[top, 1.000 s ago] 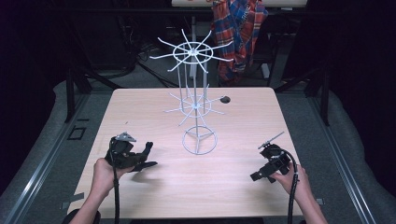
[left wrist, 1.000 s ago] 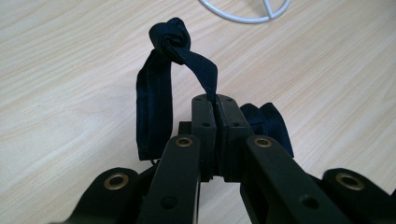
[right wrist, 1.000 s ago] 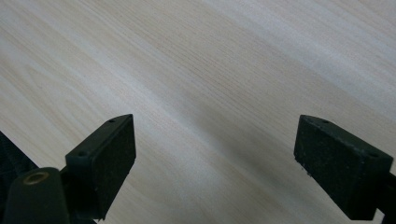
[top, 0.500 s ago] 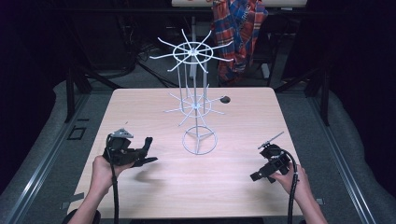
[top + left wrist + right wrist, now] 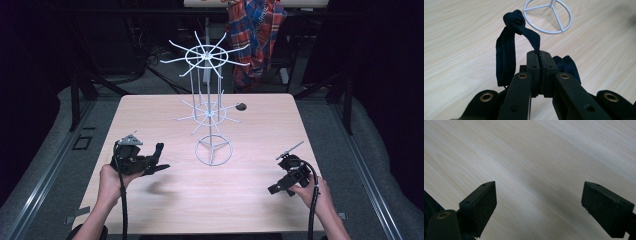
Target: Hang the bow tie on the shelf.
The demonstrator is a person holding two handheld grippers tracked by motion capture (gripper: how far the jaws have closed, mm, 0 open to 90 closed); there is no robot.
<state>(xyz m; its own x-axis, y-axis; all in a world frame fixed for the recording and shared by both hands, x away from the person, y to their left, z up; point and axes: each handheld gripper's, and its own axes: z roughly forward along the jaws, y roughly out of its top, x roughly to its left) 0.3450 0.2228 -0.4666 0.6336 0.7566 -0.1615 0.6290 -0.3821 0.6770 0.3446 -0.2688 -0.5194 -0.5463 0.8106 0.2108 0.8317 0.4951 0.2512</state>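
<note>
High view: The wooden surface [image 5: 250, 200] carries a white wire display stand [image 5: 210, 107] near its centre, with a ring base, an upright post and two tiers of radial spokes. A small dark object [image 5: 241, 106] lies on the surface just beyond the stand's lower tier; its type cannot be determined. The left hand [image 5: 111, 180] enters from the bottom edge, forearm angled inward, and holds the left claw [image 5: 159, 159] above the surface, to the left of the stand's base and pointing toward it. A cable hangs from it toward the bottom edge. The right hand [image 5: 311, 191] enters at lower right and holds the right claw [image 5: 278, 188] low over the surface, well apart from the stand, its tips pointing left and toward the person. A plaid cloth [image 5: 257, 35] hangs behind the surface.

Left gripper view: The left claw [image 5: 539, 56] is closed, its jaws pressed together on a dark navy fabric strap [image 5: 510, 50]. The strap rises from the jaws to a knot, then loops down at left; more of the fabric bunches at right behind the jaws. The stand's ring base [image 5: 548, 16] lies just ahead on the surface.

Right gripper view: The right claw [image 5: 537, 200] is spread wide, holding nothing, with bare wood grain between its jaws.
</note>
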